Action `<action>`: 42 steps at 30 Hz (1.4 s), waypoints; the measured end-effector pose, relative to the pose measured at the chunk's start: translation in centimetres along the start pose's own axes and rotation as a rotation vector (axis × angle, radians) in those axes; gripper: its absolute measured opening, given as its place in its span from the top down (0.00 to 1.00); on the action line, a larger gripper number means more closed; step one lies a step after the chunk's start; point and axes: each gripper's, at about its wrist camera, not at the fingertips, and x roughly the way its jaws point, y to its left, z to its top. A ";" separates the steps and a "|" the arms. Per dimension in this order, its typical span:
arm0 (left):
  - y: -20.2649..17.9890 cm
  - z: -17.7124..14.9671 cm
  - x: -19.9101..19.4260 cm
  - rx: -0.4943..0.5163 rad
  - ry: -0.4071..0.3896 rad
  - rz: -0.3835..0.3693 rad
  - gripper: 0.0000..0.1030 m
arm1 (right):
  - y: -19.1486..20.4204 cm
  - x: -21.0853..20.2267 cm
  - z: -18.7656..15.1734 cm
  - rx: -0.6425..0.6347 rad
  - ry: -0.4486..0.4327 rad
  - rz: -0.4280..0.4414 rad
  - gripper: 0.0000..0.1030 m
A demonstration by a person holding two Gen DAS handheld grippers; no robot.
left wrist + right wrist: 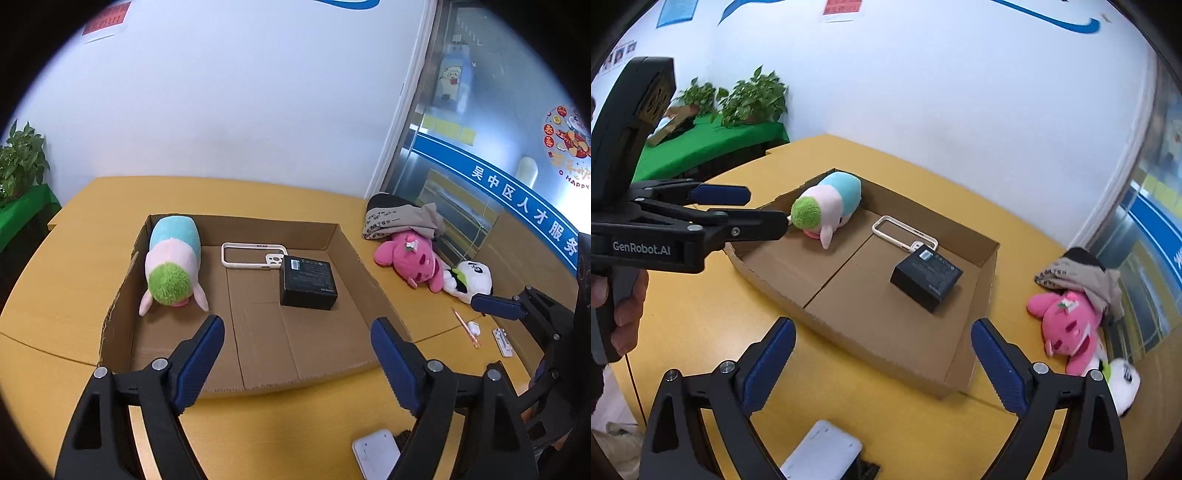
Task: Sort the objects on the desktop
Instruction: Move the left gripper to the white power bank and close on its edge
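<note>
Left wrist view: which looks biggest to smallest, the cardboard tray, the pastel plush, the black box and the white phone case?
1. cardboard tray
2. pastel plush
3. and 4. black box and white phone case: too close to rank.

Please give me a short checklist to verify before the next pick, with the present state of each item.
1. Left tongs open and empty: ok.
2. Right tongs open and empty: ok.
3. Cardboard box has free floor for more items: ok.
4. Pink plush outside the box, reachable from above: ok.
5. Grey cloth clear of the pink plush: not ok; it lies against the plush in the right wrist view.
6. Pen free of the small white items beside it: cannot tell.
</note>
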 end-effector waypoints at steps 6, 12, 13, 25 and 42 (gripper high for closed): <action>-1.1 -1.8 -2.0 0.018 0.005 0.002 0.21 | 0.9 -2.7 -2.3 0.029 -0.008 0.003 0.05; -2.1 -4.6 -3.1 0.062 0.054 -0.036 0.21 | -0.7 -5.8 -5.9 0.048 0.005 -0.006 0.03; -2.2 -5.2 -2.9 0.067 0.070 -0.047 0.21 | -1.2 -6.3 -6.9 0.062 0.014 -0.002 0.02; -4.2 -10.9 4.0 0.004 0.326 -0.200 0.21 | -0.6 -0.3 -19.7 0.340 0.270 0.175 0.01; -7.7 -17.2 14.1 -0.047 0.576 -0.368 0.32 | -0.3 2.9 -23.1 0.429 0.310 0.217 0.07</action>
